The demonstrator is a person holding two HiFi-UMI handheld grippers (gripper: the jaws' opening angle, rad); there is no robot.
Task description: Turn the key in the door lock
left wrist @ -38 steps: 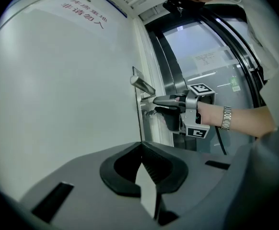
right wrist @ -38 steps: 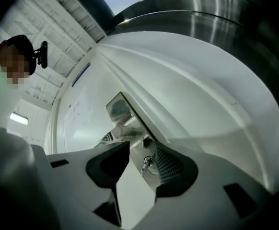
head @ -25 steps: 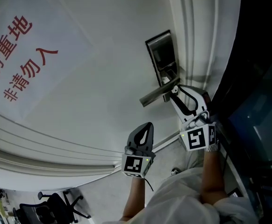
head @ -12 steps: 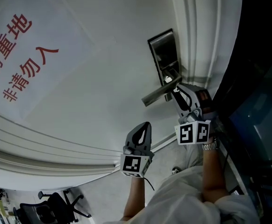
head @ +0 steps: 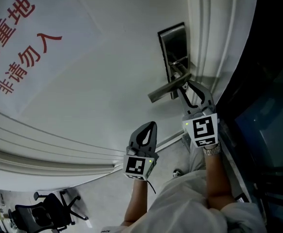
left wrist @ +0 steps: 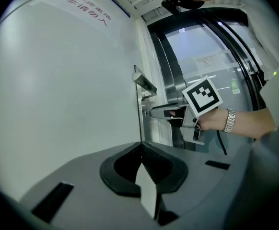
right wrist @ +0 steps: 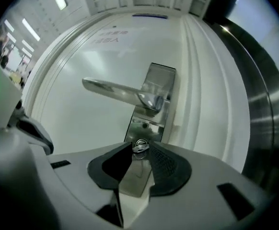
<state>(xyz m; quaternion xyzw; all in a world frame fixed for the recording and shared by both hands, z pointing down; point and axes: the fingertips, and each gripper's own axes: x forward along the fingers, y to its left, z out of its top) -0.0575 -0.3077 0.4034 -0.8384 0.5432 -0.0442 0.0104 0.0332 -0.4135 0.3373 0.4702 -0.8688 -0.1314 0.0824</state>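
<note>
We see the key (right wrist: 140, 146) sitting in the door lock (right wrist: 147, 124). Our right hand-held gripper (right wrist: 140, 152) pinches the key. Our left hand-held gripper (left wrist: 140, 147) is closed, holding nothing.

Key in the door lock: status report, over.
Right gripper jaws shut on key, at lock plate under lever handle. Left gripper jaws shut, empty, off the door. Nothing blocking the key.
</note>
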